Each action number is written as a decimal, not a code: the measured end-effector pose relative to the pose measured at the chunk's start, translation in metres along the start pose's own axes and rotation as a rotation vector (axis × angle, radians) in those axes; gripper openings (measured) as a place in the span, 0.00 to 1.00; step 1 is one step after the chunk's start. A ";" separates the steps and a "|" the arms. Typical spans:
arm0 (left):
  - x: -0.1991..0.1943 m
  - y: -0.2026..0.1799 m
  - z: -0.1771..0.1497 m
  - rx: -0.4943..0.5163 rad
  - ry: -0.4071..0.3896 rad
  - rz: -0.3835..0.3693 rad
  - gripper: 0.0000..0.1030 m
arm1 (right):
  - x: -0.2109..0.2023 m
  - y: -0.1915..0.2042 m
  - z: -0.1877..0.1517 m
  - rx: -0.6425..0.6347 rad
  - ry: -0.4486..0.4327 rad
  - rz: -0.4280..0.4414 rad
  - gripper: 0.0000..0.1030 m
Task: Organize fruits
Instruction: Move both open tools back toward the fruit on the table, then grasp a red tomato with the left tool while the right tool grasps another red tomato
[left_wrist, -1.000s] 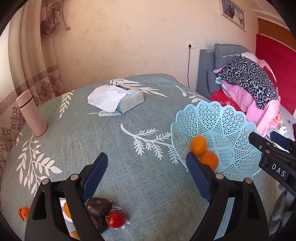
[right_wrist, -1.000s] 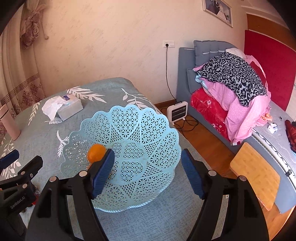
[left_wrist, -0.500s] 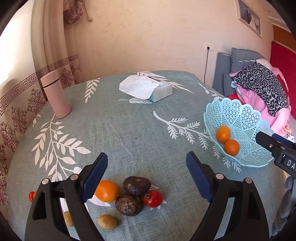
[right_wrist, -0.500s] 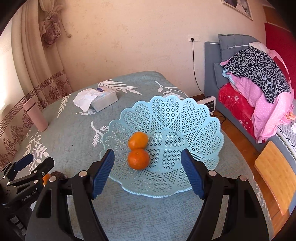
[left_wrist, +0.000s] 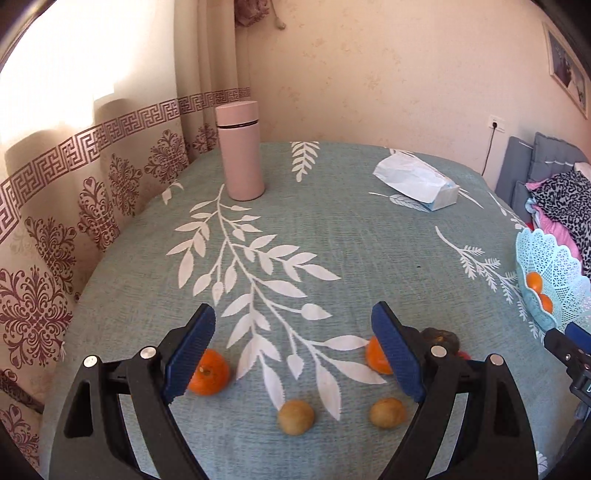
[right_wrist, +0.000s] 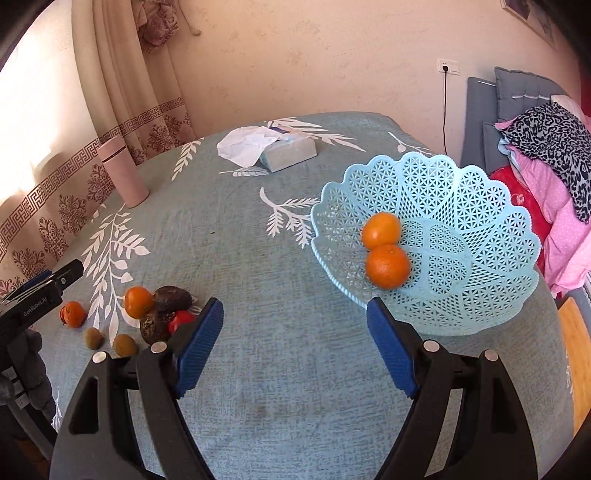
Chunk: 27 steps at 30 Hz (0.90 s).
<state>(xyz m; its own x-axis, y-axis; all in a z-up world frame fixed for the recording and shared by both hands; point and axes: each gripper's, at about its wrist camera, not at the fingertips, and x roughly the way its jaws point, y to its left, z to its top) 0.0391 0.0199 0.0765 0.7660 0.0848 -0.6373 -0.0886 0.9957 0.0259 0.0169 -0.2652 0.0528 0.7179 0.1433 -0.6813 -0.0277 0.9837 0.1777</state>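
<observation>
Both the left gripper (left_wrist: 293, 349) and right gripper (right_wrist: 294, 345) stand open and empty; loose fruit near-left on the tabletop (right_wrist: 258, 258), two oranges (right_wrist: 386, 251) in the basket (right_wrist: 480, 229), whose edge placement risks tipping.

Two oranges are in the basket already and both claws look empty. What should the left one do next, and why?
Probably lower the open left claw onto the orange beside its left pad and close. It is the nearest loose fruit, standing clear of the others, and the basket still has room.
</observation>
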 end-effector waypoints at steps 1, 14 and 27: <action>0.000 0.009 -0.001 -0.009 0.003 0.018 0.83 | 0.001 0.003 -0.002 -0.003 0.011 0.009 0.79; 0.008 0.084 -0.041 -0.022 0.090 0.178 0.83 | 0.014 0.030 -0.020 -0.051 0.084 0.059 0.79; 0.025 0.096 -0.052 -0.026 0.166 0.211 0.83 | 0.023 0.034 -0.026 -0.066 0.115 0.066 0.79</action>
<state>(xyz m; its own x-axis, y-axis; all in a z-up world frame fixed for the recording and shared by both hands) 0.0164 0.1161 0.0226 0.6144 0.2807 -0.7373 -0.2531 0.9553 0.1528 0.0142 -0.2253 0.0252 0.6285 0.2162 -0.7471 -0.1209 0.9761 0.1807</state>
